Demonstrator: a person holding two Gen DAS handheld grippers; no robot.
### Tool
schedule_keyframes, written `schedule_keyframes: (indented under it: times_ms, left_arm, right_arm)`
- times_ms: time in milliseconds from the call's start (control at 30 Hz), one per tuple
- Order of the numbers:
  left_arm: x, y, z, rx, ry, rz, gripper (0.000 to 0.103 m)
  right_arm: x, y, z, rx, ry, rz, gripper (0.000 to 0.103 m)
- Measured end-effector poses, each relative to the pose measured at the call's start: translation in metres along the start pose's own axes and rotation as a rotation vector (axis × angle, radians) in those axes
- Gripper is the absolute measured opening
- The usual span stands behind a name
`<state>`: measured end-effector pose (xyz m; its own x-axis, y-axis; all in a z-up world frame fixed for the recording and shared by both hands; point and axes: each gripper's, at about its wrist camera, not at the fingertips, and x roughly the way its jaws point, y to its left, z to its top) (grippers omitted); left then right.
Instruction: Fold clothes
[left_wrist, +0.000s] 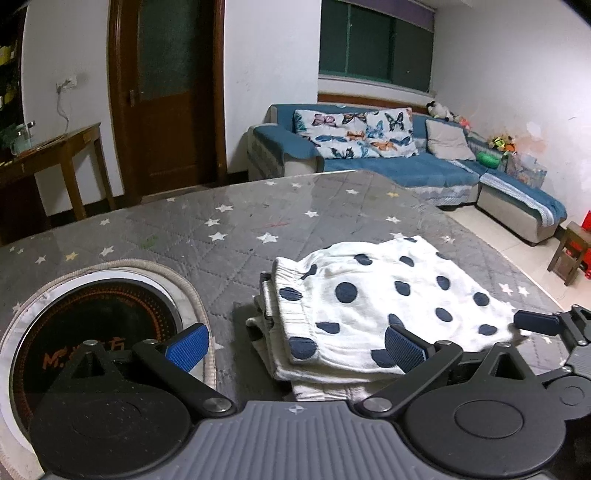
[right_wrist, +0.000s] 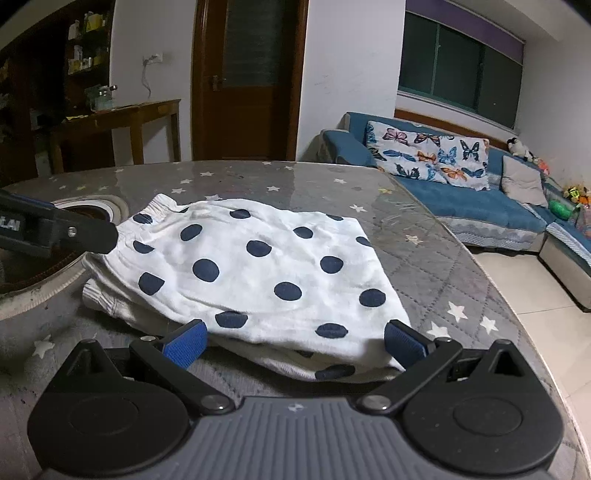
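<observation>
Folded white shorts with dark blue dots (left_wrist: 373, 306) lie on the grey star-patterned table (left_wrist: 240, 221); they also show in the right wrist view (right_wrist: 258, 273). My left gripper (left_wrist: 295, 349) is open and empty, low over the near left edge of the folded stack. My right gripper (right_wrist: 295, 347) is open and empty, straddling the near edge of the shorts. In the left wrist view the right gripper's fingers (left_wrist: 535, 321) sit at the shorts' right corner. In the right wrist view the left gripper's finger (right_wrist: 88, 232) reaches the waistband side.
A round black induction cooker (left_wrist: 96, 332) is set into the table at the left, beside the shorts. The table edge drops to tiled floor on the right. A blue sofa (left_wrist: 369, 162), a wooden side table (left_wrist: 55, 147) and a door stand beyond.
</observation>
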<state>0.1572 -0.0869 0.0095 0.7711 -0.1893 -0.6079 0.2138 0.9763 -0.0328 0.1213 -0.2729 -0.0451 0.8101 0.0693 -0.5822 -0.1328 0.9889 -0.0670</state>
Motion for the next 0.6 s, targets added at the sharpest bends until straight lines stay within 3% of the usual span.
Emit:
schedule_keyframes:
  times_ms: [600]
  left_arm:
    - [-0.038,0.004,-0.031,-0.040,-0.014,-0.004,0.103]
  right_arm:
    - [-0.026,0.015,-0.014,0.037,-0.016,-0.019,0.103]
